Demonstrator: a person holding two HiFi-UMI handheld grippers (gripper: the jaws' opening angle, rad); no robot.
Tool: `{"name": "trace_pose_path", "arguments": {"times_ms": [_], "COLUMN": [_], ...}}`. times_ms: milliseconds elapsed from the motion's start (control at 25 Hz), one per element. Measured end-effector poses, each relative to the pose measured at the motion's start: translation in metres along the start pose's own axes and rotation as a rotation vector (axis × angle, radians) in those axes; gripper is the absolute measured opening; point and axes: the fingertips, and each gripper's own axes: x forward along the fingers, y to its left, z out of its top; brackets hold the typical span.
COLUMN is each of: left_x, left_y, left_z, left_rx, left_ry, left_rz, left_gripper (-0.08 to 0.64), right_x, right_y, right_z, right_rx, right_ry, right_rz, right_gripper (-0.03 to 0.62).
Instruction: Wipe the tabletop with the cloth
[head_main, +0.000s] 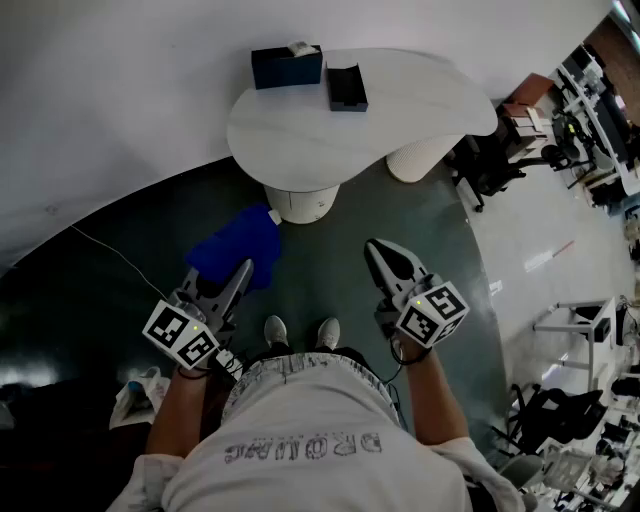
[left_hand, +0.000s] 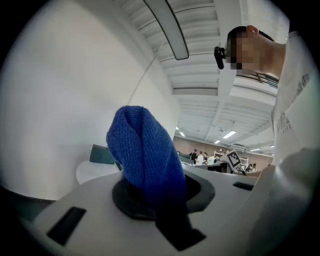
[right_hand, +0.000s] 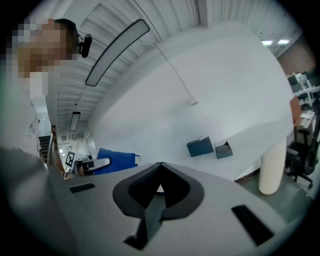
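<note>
At the lower left of the head view, the left claw (head_main: 243, 270) points up and to the right, and its jaws are clamped on the blue cloth (head_main: 235, 248). The cloth hangs over the dark floor (head_main: 330, 270), just left of the white foot (head_main: 300, 203) of the worktop (head_main: 400, 110), and it is apart from the top surface. In the left gripper view the cloth (left_hand: 145, 160) stands up from the pinched jaws as a folded bunch in the middle of the frame.

The white worktop lies in the upper middle of the head view. Near its upper left edge stands a dark blue box (head_main: 286, 66) with something white coming out of its top. Just to the right of it is a smaller open dark tray (head_main: 346, 86). Its inside is dark, and I cannot tell what it holds. The two containers are close together but not touching.

Below the worktop, the person's two shoes (head_main: 300, 332) stand on the floor between the claws.

To the right of the middle, the right claw (head_main: 375, 246) points up towards the worktop. In the right gripper view its jaws meet at the tips and hold nothing (right_hand: 159, 166). The same view shows the cloth (right_hand: 117, 161) at the left, and the box (right_hand: 201, 147) and tray (right_hand: 223, 149) at the right.
</note>
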Motion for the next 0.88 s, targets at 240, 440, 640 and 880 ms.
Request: {"name": "trace_pose_path", "arguments": {"times_ms": [240,440,640,880], "left_x": [-0.0010,-0.0028,-0.0028,-0.0001], "left_y": [0.0025,0.0005,-0.0008,-0.0032], "left_z": [-0.0057,-0.0057,-0.0072,-0.0095], "left_rx": [-0.006,-0.006,-0.005,-0.003], "left_ry": [0.005,0.006,0.006,0.008], "left_rz": [0.007,0.012,0.013,0.019], "left_gripper": [0.097,0.097,0.097,0.097], "right_x": [0.0026,0.0034,0.0046,0.0013], "right_y": [0.0010,0.0035,0.0044,-0.0006], "right_z": [-0.0029,-0.0016,-0.0012,-0.0034], "right_rx": [-0.004,-0.003,-0.001,0.002], "right_ry": [0.014,0.004,-0.007,0.000], "right_rz": [0.003,0.007,0.012,0.013], "right_gripper": [0.006,0.006,0.006,0.007]}}
